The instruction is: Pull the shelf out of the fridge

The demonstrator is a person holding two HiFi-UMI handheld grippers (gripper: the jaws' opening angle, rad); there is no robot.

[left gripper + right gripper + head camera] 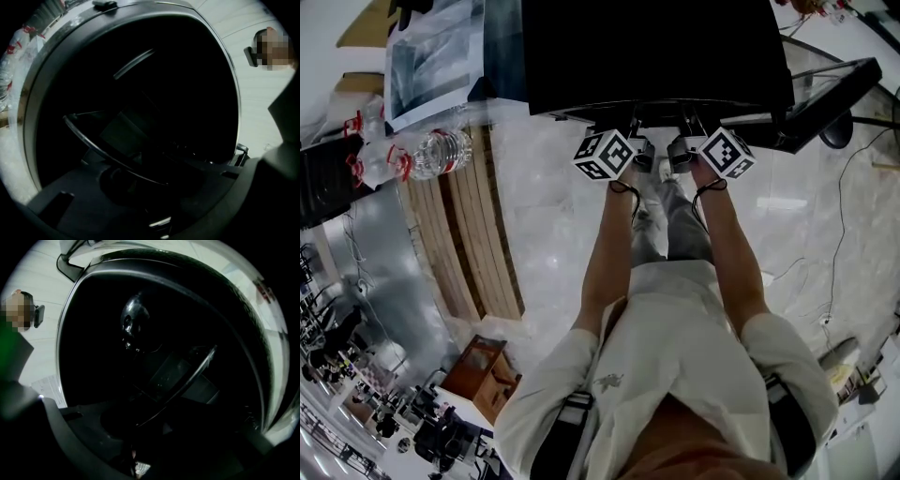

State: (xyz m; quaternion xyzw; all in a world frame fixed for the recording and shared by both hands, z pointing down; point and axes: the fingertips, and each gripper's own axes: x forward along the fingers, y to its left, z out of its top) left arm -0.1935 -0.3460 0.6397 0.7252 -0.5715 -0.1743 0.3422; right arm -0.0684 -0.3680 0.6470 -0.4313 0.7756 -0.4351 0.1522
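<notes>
The left gripper [639, 142] and right gripper [682, 142] look clamped on the front edge of the shelf [107, 151], inside the fridge [656, 56]. The grasp seems made; next comes a level, even pull outward.

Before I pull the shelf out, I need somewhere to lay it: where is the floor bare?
Bare floor lies between the wooden planks and your legs, and right of you up to the cable. Bottles crowd the left of the fridge.
</notes>
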